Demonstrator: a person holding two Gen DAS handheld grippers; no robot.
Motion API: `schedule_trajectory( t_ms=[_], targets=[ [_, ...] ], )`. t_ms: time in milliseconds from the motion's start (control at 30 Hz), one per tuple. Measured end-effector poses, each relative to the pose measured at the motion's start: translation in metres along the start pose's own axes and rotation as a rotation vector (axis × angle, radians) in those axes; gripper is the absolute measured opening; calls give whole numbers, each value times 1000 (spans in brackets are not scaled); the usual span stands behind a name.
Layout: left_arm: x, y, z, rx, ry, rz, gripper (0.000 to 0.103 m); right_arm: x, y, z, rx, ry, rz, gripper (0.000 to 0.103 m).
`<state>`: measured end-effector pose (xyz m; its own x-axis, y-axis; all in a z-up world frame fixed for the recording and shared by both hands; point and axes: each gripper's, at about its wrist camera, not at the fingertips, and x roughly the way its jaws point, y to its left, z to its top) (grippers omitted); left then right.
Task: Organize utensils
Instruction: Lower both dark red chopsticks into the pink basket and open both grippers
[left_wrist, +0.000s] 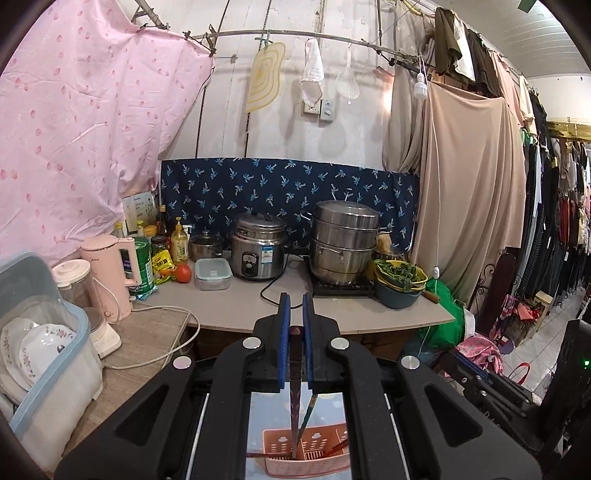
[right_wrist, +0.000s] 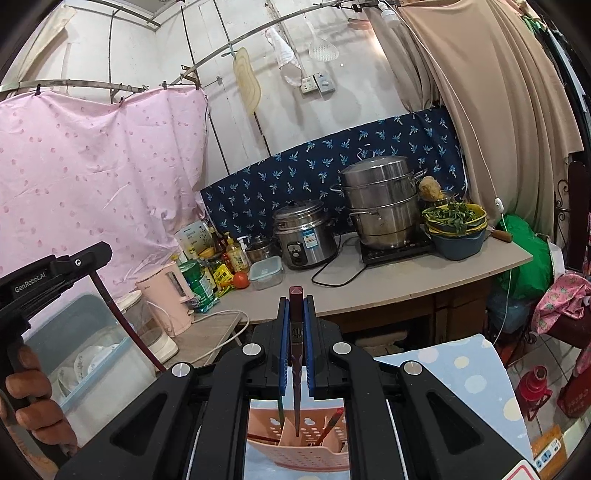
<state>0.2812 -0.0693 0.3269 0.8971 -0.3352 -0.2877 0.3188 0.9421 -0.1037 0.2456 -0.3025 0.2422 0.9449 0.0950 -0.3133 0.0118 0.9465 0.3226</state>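
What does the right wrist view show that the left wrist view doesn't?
Only the right wrist view shows the left gripper from outside, with the hand holding it. Only the left wrist view shows the rack of hanging clothes. Both show a dark chopstick clamped between blue pads above the pink utensil basket, plus the rice cooker.

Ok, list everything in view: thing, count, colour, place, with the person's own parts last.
Holder: one, pink, low under both grippers.
Chopsticks: one dark red in each gripper; more in holder.
Rice cooker: one, steel, counter middle.
Steamer: one, steel, on hob, counter right.
Basins: stacked, blue and yellow, greens on top, counter's right end.
Tomato: one, red, by clear box.
Kettle: one, pink, counter left.
Dish bin: one, blue-rimmed, plates inside, far left.
Left gripper: black, blue fingers, shut on chopstick.
Right gripper: same, shut on chopstick.
Hand: one, on left gripper's handle.
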Motion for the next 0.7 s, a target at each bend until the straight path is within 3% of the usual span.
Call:
schedule_trajectory(
  t_ms=[433,700],
  targets=[
    [80,7,-68,0,154,8,7,59,-27,-48,29,137,-54,7],
    [96,12,-86,-20,191,9,7,70,-25,-64,11,177,-55,7]
  ],
)
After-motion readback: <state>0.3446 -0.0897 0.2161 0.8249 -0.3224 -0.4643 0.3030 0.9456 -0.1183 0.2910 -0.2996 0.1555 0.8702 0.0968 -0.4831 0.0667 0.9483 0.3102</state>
